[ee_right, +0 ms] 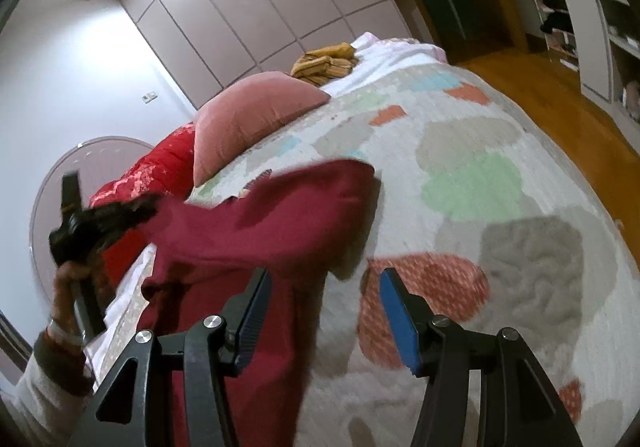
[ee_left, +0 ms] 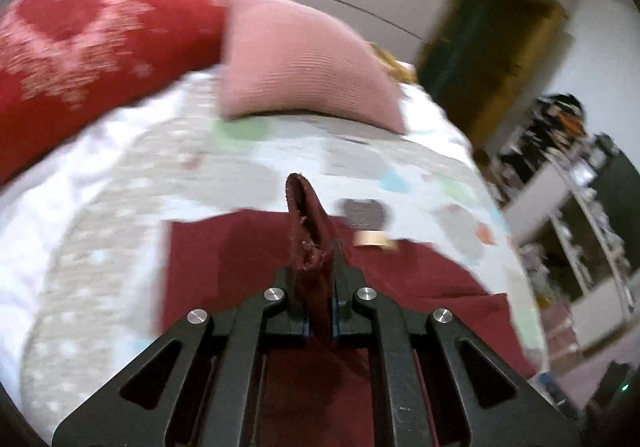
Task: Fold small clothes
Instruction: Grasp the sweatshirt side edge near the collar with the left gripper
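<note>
The dark red garment (ee_left: pixel 224 247) lies on the bed's patterned cover (ee_left: pixel 120 207), one edge pinched upright in the clamped-shut left hand-held gripper (ee_left: pixel 314 267), the rest spread beneath and ahead of it. The right hand-held gripper (ee_right: pixel 324 311) stands half open and empty, its blue pads (ee_right: pixel 396 311) straddling the cloth's near edge without touching. A fold looks under way: next, the right likely needs to close on that edge, while a pink cushion (ee_left: pixel 304 63) sits well beyond.
</note>
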The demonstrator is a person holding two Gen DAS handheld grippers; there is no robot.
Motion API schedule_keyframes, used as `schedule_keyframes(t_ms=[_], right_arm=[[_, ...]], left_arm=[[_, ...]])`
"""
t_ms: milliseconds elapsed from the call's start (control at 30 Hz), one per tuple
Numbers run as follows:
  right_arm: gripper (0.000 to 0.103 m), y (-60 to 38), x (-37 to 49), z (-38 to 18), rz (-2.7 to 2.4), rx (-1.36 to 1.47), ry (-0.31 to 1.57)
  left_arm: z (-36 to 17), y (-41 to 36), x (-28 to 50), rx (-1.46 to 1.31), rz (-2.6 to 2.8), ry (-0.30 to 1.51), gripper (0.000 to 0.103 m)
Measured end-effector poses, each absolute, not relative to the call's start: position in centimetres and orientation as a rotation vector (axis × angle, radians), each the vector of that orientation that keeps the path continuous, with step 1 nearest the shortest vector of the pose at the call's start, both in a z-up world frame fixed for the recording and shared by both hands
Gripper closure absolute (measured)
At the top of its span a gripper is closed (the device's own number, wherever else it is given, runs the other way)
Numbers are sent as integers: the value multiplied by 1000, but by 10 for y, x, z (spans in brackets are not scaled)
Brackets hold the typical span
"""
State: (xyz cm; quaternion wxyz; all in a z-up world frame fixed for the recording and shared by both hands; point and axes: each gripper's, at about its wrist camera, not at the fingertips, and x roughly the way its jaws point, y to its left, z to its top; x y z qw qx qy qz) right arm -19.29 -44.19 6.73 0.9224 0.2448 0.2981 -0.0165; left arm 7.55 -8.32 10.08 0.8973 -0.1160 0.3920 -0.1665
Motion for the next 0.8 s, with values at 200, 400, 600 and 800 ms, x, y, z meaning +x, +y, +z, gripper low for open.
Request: schedule_keyframes(t_ms=[200,400,600,800], right_arm=[[49,-435,-134,73,-50,443,671],[49,-446,-65,68,-43,514,775],[90,-457,-15,36,-46,597,904],[94,-448,-9,58,-153,331,840]], left_arm=[[50,-51,74,-257,-304,924,98],[58,-57,68,-237,-327,891,98],[64,-63,68,-225,-359,887,98],[49,-75,61,-192,-382,926,98]])
